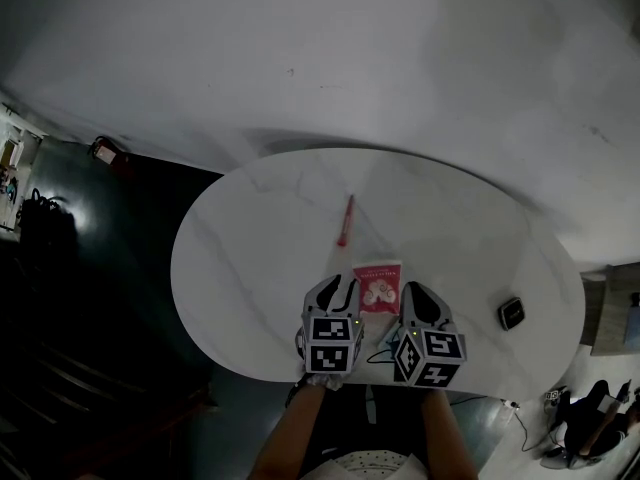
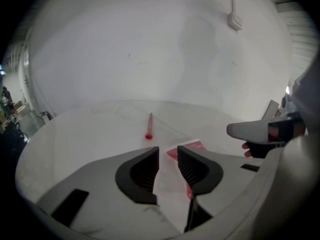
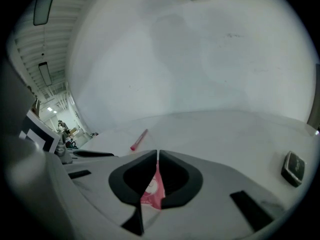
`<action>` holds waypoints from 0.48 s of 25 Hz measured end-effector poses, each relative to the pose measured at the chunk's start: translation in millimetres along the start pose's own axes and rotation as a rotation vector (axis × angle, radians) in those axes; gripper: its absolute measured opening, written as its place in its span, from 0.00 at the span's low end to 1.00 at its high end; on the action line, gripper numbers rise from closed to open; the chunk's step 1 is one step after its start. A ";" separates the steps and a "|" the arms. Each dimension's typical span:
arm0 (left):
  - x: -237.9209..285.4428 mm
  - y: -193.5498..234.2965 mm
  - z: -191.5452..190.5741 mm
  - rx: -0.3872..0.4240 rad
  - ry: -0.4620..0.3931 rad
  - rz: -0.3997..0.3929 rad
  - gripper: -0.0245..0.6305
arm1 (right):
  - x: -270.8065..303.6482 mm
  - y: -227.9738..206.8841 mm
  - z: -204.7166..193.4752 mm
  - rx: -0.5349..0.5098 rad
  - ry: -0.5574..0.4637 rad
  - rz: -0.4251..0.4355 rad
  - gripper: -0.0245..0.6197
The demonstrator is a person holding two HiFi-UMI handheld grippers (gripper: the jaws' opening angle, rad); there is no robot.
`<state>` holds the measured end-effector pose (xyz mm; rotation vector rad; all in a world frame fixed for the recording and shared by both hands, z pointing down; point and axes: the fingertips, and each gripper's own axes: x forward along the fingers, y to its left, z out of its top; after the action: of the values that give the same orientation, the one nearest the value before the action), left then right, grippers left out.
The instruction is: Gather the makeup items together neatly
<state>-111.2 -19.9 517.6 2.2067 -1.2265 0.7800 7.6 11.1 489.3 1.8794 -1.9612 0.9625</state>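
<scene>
One pink packet (image 1: 378,286) lies flat on the table (image 1: 250,258), contents indiscernible.

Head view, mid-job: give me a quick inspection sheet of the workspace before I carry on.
Surface: white oval table, faintly veined.
Job's things: red pen-like stick lying alone; pink sachet flat between the grippers.
Clutter: small black object near the right edge, kind unclear.
Grippers: left gripper claw open; right gripper claw nearly closed, nothing visibly gripped.
Cables: thin dark lead between the grippers.
Surroundings: dark floor.
</scene>
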 end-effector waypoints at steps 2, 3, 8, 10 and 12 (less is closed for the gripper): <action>0.6 -1.5 -7.6 0.006 0.016 -0.005 0.27 | 1.5 1.0 -4.9 -0.006 0.018 0.001 0.10; 1.3 -2.5 -11.7 0.007 0.025 -0.008 0.27 | 2.3 1.4 -7.4 -0.008 0.025 0.002 0.10; 3.1 -7.3 -24.5 0.016 0.045 -0.025 0.29 | 6.5 5.0 -18.6 -0.009 0.061 0.018 0.13; 2.9 -10.3 -26.8 0.022 0.049 -0.035 0.29 | 8.2 6.5 -22.4 -0.010 0.077 0.026 0.13; 2.4 -13.9 -28.6 0.026 0.053 -0.047 0.30 | 10.4 8.4 -26.7 -0.013 0.098 0.039 0.16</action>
<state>-105.0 4.1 537.7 2.2130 -1.1414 0.8341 -8.6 18.9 513.2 1.7579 -1.9495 1.0296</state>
